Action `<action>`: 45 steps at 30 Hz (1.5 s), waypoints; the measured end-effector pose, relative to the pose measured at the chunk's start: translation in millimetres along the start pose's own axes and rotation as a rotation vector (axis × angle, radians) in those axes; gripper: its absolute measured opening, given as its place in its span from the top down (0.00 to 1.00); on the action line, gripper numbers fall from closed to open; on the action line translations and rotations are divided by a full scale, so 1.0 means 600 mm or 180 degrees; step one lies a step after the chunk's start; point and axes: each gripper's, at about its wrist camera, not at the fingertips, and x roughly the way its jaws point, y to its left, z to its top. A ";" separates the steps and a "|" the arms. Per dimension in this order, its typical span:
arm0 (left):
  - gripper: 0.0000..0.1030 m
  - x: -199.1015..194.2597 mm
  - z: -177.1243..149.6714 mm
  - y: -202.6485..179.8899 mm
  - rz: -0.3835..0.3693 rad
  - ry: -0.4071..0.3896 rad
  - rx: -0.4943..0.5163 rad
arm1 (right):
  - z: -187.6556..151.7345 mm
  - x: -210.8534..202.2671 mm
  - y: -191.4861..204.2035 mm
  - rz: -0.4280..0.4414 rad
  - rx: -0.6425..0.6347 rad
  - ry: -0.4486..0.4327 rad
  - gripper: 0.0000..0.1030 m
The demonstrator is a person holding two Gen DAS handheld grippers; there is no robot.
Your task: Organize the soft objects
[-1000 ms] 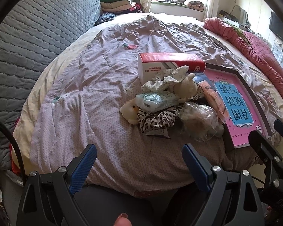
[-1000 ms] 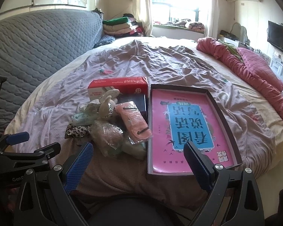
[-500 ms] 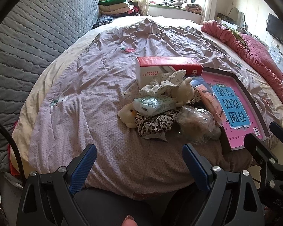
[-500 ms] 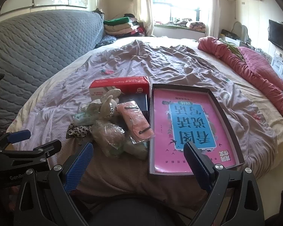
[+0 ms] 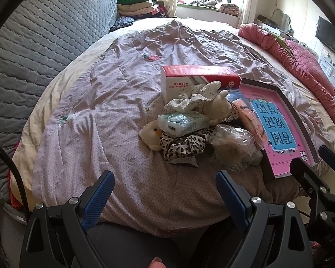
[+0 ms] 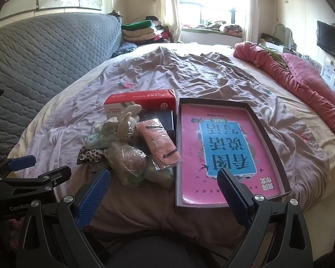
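Note:
A heap of soft things lies on the bed's purple quilt (image 5: 105,102): a leopard-print scrunchie (image 5: 182,144) (image 6: 89,155), a cream plush toy (image 5: 218,109) (image 6: 125,124), a tissue pack (image 5: 182,122), a floral cloth (image 5: 194,98), a clear bag with a plush (image 5: 233,145) (image 6: 127,162) and a pink pouch (image 6: 158,143). An open dark box (image 6: 268,138) holding a pink book (image 6: 221,151) lies to their right. My left gripper (image 5: 165,195) is open and empty, short of the heap. My right gripper (image 6: 164,193) is open and empty, before the box.
A red and white carton (image 5: 196,78) (image 6: 140,101) stands behind the heap. A grey quilted headboard (image 5: 40,44) runs along the left. A rolled pink blanket (image 6: 301,82) lies at the right. Folded clothes (image 6: 143,31) are stacked at the far end by the window.
Both grippers have drifted slightly, with the left view tilting so the heap sits a little lower and nearer. Nothing on the bed has moved.

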 end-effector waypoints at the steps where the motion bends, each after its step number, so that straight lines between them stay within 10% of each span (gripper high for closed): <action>1: 0.11 0.001 0.000 0.001 0.0004 0.0003 -0.0004 | 0.000 0.001 0.000 0.0000 -0.0005 0.0003 0.06; 27: 0.11 0.087 0.026 0.044 -0.0545 0.0276 -0.0173 | 0.003 0.083 0.034 0.0216 -0.0410 0.0265 0.06; 45: 0.29 0.141 0.045 0.067 -0.0914 0.0448 -0.0309 | -0.011 0.160 0.119 -0.0053 -0.1616 0.0158 0.07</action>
